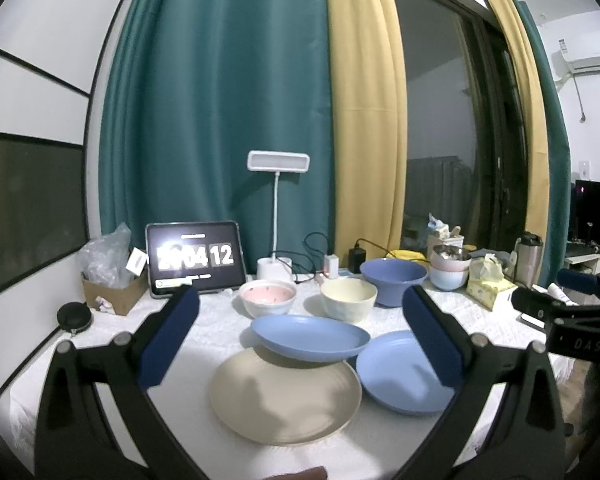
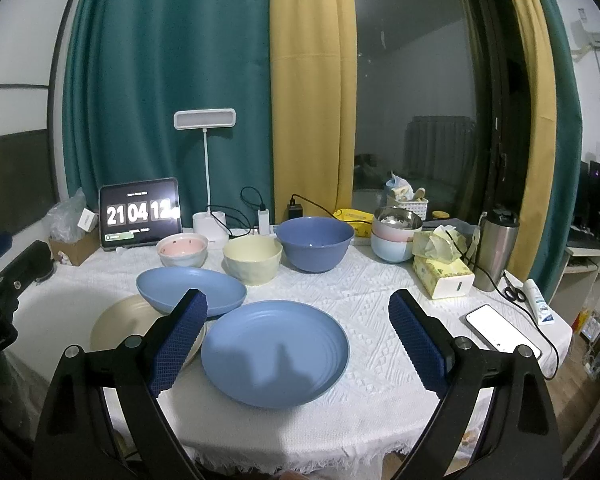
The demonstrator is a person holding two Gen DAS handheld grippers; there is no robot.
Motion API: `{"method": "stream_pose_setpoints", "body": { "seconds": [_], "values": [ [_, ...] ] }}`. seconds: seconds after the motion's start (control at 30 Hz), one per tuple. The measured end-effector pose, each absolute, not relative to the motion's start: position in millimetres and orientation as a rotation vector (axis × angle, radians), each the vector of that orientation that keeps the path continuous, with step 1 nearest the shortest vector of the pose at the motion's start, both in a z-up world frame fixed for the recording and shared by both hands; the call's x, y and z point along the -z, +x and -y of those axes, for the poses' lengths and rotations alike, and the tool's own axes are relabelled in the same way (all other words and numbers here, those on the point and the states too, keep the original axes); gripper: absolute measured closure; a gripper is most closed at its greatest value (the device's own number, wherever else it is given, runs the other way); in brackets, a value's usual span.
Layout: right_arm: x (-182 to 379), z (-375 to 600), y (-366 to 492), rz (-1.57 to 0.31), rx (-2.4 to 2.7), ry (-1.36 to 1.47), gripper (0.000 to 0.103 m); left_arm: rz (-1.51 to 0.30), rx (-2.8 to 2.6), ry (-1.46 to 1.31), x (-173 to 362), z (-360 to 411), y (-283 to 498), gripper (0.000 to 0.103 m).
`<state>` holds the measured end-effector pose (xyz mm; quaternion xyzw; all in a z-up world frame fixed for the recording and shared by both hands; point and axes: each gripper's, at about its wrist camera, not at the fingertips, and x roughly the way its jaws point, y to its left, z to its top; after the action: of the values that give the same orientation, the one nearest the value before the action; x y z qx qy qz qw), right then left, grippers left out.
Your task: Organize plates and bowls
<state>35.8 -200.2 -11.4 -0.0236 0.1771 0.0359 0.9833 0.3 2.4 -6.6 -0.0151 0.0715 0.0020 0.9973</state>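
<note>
Your left tool (image 1: 300, 340) is spread wide and grasps nothing, hovering over the near left part of the table (image 2: 360, 292); your right tool (image 2: 298, 336) is likewise released and empty, poised above the flat blue plate (image 2: 274, 350) that lies on the white cloth near the front edge. Just left of that plate sits the beige plate (image 1: 286, 396), and a deeper blue dish (image 1: 310, 338) rests on its far rim, tilted and overlapping it — the two are touching. Behind them stand three bowls in a row: the pink-lined bowl (image 2: 183, 250) on the left, the pale yellow bowl (image 2: 253, 260) in the middle, and the large blue bowl (image 2: 315, 242) on the right, close beside one another. Further right, a steel bowl sits atop a stack of small bowls (image 2: 394, 240) — beside a tissue box (image 2: 442, 274). At the back left, a tablet (image 2: 140, 214) shows a clock.
</note>
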Motion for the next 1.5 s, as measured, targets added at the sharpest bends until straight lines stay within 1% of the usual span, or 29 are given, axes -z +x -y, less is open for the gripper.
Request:
{"method": "stream_pose_setpoints", "body": {
  "seconds": [1.5],
  "values": [
    [15.6, 201.4, 36.9, -0.368, -0.072, -0.048, 0.008, -0.147, -0.007, -0.029, 8.0, -3.9, 1.0, 0.001]
  ]
}}
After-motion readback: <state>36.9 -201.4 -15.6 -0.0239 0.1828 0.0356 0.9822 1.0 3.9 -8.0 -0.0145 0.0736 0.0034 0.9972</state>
